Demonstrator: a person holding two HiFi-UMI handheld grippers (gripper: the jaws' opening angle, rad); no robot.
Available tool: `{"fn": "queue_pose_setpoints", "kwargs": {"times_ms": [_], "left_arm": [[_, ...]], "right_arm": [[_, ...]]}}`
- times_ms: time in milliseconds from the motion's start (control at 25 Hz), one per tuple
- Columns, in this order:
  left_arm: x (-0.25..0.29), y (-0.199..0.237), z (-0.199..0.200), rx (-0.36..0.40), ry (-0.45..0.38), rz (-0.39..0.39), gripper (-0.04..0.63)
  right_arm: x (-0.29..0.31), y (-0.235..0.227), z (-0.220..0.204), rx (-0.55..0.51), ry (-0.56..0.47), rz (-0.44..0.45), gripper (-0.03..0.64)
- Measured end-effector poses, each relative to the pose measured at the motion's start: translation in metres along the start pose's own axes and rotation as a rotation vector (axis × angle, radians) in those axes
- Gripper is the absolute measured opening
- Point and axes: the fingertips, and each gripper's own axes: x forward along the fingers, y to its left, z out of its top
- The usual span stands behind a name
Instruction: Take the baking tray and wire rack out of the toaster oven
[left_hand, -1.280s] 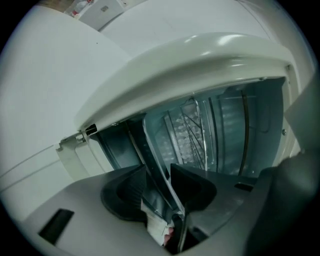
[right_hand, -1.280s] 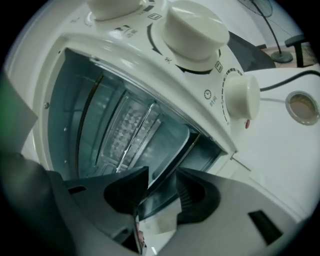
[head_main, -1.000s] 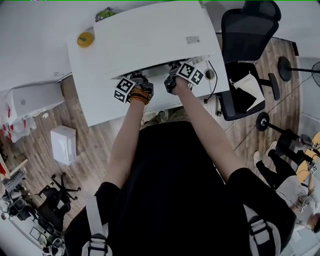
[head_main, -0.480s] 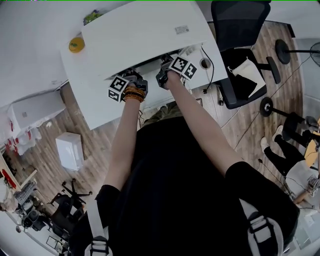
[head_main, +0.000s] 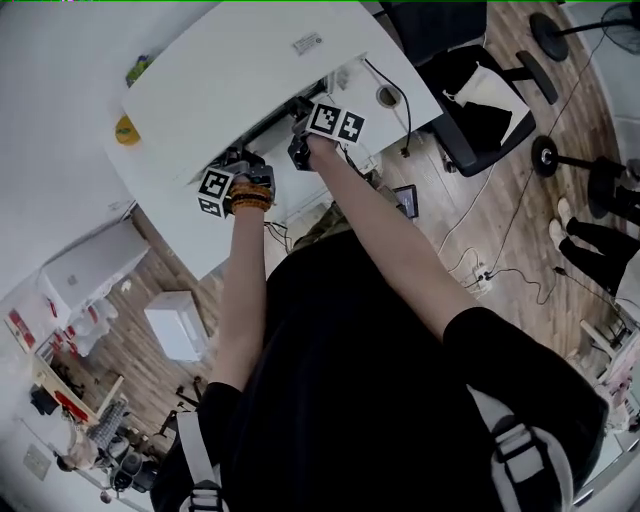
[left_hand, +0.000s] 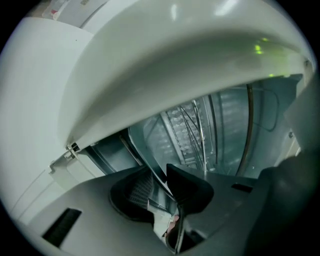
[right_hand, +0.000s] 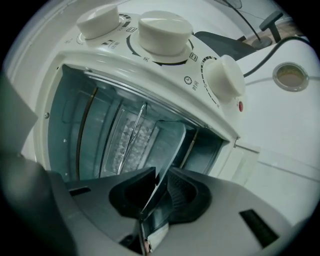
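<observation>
We are holding the baking tray (right_hand: 169, 144) at the toaster oven's (right_hand: 150, 70) open mouth. The left gripper (left_hand: 161, 186) and right gripper (right_hand: 160, 192) have just been closing, and each is now pinching the tray's thin front rim between barely parted jaws. The wire rack (left_hand: 192, 127) is sitting deeper inside the oven.

Both pairs of jaws have just been closing. My left gripper (left_hand: 161, 184) and right gripper (right_hand: 161, 189) now stand narrower, each with its pads pressed on the rim of the baking tray (right_hand: 169, 142) between them. In the head view the camera swings round: the toaster oven (head_main: 240, 80) now lies slanted toward the upper left, and the office chair (head_main: 455, 60) slides up to the top edge.
</observation>
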Motion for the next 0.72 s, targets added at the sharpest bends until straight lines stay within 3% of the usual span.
{"fn": "queue_pose_setpoints", "kwargs": {"times_ms": [720], "left_arm": [[-0.0037, 0.0033, -0.0043, -0.040, -0.007, -0.009, 0.087]], "right_arm": [[-0.0046, -0.0019, -0.0031, 0.009, 0.041, 0.003, 0.084]]}}
